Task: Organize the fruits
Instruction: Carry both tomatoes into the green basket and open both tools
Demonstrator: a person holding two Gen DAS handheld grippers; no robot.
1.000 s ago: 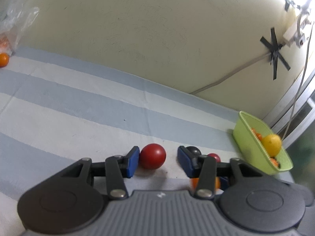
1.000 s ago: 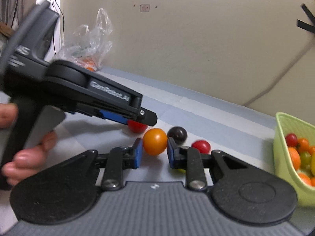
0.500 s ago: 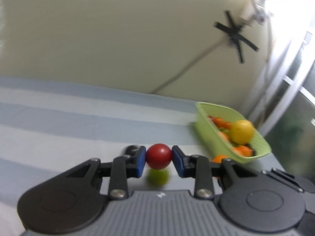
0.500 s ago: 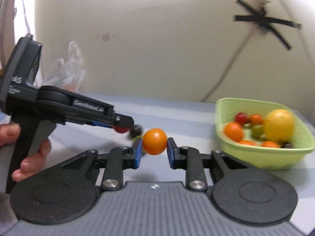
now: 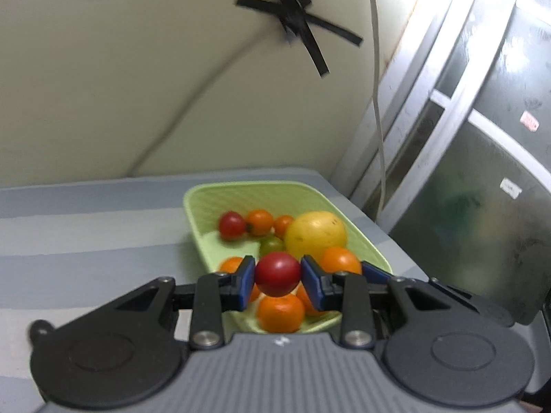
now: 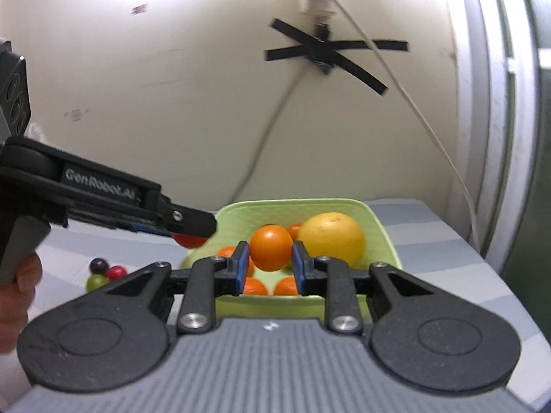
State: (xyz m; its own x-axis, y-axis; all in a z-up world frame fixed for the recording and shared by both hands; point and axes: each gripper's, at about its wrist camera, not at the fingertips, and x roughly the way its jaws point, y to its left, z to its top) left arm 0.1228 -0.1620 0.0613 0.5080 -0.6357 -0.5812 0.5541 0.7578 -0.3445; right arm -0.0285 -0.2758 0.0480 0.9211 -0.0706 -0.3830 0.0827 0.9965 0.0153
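My left gripper (image 5: 277, 274) is shut on a red tomato (image 5: 277, 274) and holds it above the near end of the green basket (image 5: 241, 194). The basket holds a yellow citrus (image 5: 315, 234) and several small orange, red and green tomatoes. My right gripper (image 6: 270, 248) is shut on an orange tomato (image 6: 270, 247) above the basket's near rim (image 6: 296, 304). The left gripper also shows in the right wrist view (image 6: 193, 232), over the basket's left edge.
Three loose small fruits, dark (image 6: 97, 265), red (image 6: 116, 271) and green (image 6: 95, 281), lie on the striped cloth left of the basket. A cream wall with taped cables stands behind. A metal door frame (image 5: 447, 110) is to the right of the table.
Both grippers have carried their tomatoes rightward from the loose fruits on the cloth to above the green basket. The left gripper closed on the red tomato a second ago.
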